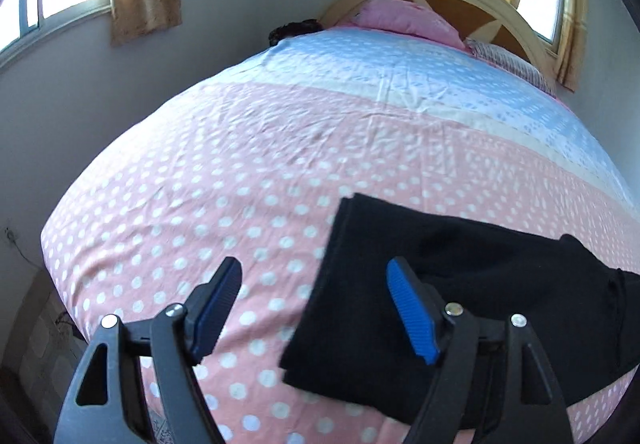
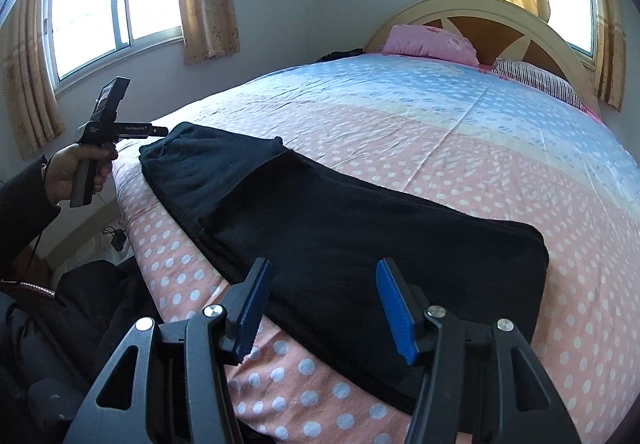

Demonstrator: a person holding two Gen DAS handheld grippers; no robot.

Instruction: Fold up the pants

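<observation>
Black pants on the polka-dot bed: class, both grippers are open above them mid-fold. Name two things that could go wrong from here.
1. The black pants lie along the near edge of the bed; a tug toward that edge could slide them off.
2. The left gripper straddles the pants' end edge, one finger over bare sheet; closing there might catch only the top layer, or the sheet.
3. The right gripper may bunch the thick stack.

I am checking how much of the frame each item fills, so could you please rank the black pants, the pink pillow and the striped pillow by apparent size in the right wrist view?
1. black pants
2. pink pillow
3. striped pillow

The pillows look close, and the pants lie nearest.
</observation>
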